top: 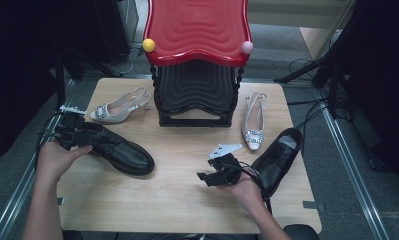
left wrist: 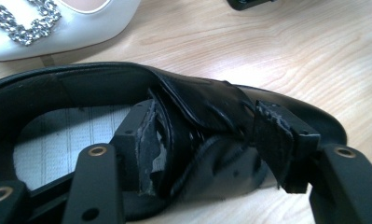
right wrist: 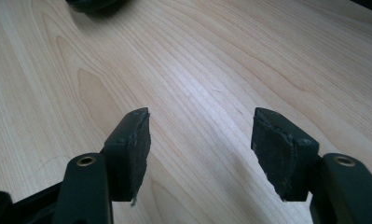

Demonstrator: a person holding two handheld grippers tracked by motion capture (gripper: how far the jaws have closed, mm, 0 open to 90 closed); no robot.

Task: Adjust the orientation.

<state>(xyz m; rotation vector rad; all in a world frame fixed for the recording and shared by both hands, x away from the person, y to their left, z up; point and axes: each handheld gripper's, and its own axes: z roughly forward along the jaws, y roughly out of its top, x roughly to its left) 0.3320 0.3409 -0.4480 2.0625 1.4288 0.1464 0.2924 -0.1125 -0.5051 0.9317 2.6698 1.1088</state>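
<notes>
A black leather shoe (top: pixel 127 155) lies on the left of the wooden table (top: pixel 177 200), toe toward the middle. My left gripper (top: pixel 89 135) is at its heel end. In the left gripper view the jaws (left wrist: pixel 202 135) stand wide and straddle the shoe's upper (left wrist: pixel 207 107), one pad inside the opening and one outside the side wall; I see no squeeze on the leather. My right gripper (top: pixel 203 177) hovers low over bare wood at centre right, open with nothing between its pads (right wrist: pixel 202 135). A second black shoe (top: pixel 279 155) lies just right of that hand.
A shoe rack with a red top shelf (top: pixel 197 30) and a black lower shelf (top: pixel 197 90) stands at the table's back. One white jewelled slingback heel (top: pixel 119 107) lies left of it, another (top: pixel 254 122) to its right. Dark stands and cables ring the table.
</notes>
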